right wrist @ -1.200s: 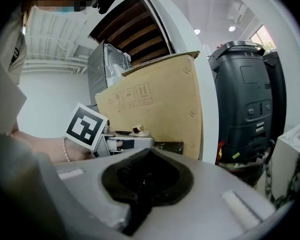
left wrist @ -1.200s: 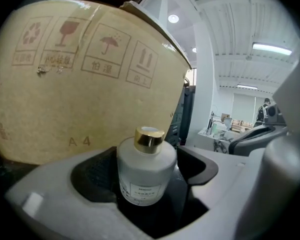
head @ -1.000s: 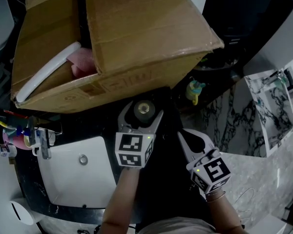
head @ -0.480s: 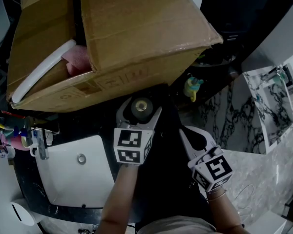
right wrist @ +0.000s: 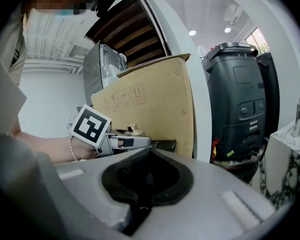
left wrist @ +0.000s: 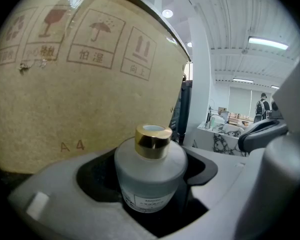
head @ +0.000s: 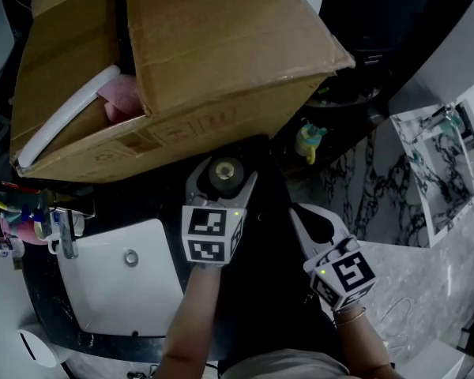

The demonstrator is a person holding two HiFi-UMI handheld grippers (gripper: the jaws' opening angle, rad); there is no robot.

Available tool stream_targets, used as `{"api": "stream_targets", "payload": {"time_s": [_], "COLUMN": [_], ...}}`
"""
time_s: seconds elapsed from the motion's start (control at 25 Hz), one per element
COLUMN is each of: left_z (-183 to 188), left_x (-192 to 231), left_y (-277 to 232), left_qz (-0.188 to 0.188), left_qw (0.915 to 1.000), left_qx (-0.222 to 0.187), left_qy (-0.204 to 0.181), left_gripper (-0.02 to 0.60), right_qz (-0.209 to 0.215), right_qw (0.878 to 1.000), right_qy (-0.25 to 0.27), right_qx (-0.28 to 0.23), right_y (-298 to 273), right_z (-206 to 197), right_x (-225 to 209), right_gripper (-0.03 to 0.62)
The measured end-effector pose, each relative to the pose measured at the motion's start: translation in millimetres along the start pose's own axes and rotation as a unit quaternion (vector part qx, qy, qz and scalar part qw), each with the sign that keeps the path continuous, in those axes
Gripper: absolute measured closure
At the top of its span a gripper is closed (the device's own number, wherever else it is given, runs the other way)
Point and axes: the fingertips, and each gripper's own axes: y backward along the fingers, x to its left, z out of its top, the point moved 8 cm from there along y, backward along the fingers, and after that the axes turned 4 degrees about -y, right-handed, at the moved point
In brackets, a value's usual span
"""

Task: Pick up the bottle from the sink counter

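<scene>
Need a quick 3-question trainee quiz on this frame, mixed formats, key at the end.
1. True or false: the right gripper is shut on the bottle.
2. The bottle's cap is: A) gold B) black C) red.
3. Fill in: right behind the left gripper stands a cardboard ____.
Key: 1 false, it is shut and empty; the left gripper holds the bottle. 2 A. 3 box.

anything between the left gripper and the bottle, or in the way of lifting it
Nothing visible. The bottle sits between the jaws of the left gripper, which press on its sides. The cardboard box stands close behind the bottle but not over it, so the way up looks clear.
</scene>
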Motion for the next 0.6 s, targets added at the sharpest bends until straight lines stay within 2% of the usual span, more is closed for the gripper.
{"api": "stream_targets", "payload": {"time_s": [0.4,0.6], "left_z": [0.1,0.3], "left_x": [-0.1,-1.1], "left_y": [3.2,7.9], "left_qz": [-0.004,-0.007], "left_qw": [1.0,0.9996], "left_qx": [-0.009,-0.026], "left_qy": [0.002,0.008], "left_gripper": [0.23,0.23], "right_qz": [0.0,0.001], "right_qw": [1.0,1.0], "right_qy": [-0.008,-0.007], "right_qx": [0.0,-0.004], "right_y": [0.6,1.5], "right_z": [-1.5,0.0], "right_x": [-1.1,-1.9], "right_gripper": [0.591,0.591]}}
